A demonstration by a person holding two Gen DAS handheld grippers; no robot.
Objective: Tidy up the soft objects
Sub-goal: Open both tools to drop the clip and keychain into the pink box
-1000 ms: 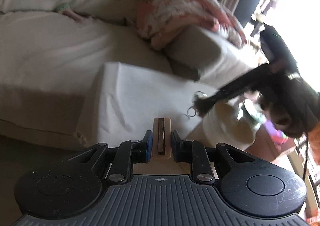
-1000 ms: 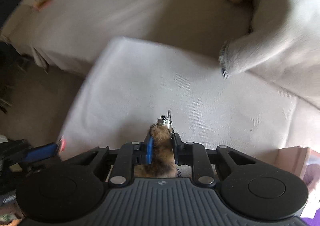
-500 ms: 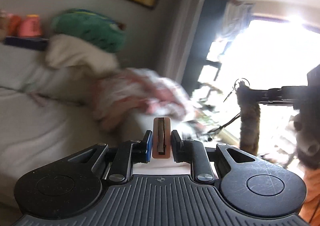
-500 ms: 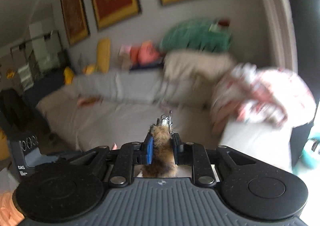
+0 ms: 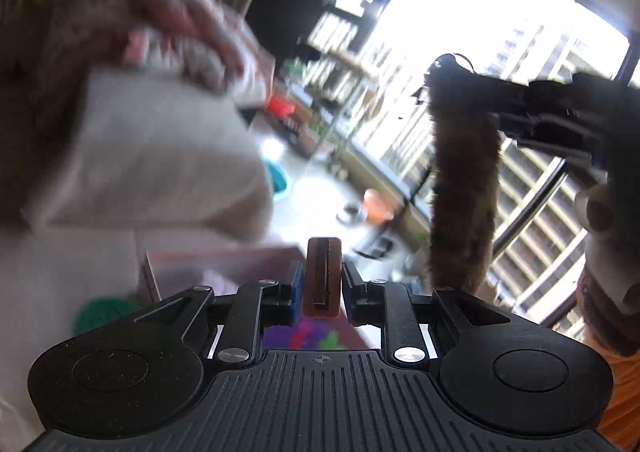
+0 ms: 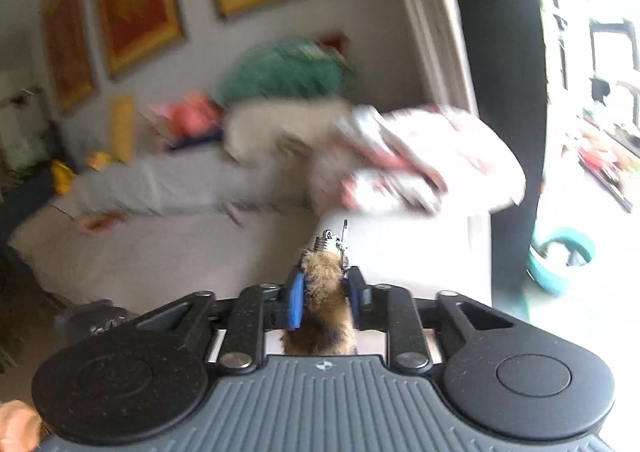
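Now both our views face room and bright window, not white cushion seen second ago. Our left claw point(image 5: 322, 284) clamped on small brown flat oblong piece with dark slot point(image 5: 322, 276), same as before. Our right claw point(image 6: 324, 292) opening; brown furry tail-shaped keychain with metal ring point(image 6: 325, 292) between its blue pads point(image 6: 296, 302), dangling in left view point(image 5: 464, 188). Pink open box point(image 5: 224, 264) below left claw; contents blurred, cannot tell. Teal basin point(image 6: 560, 256) on floor by window.
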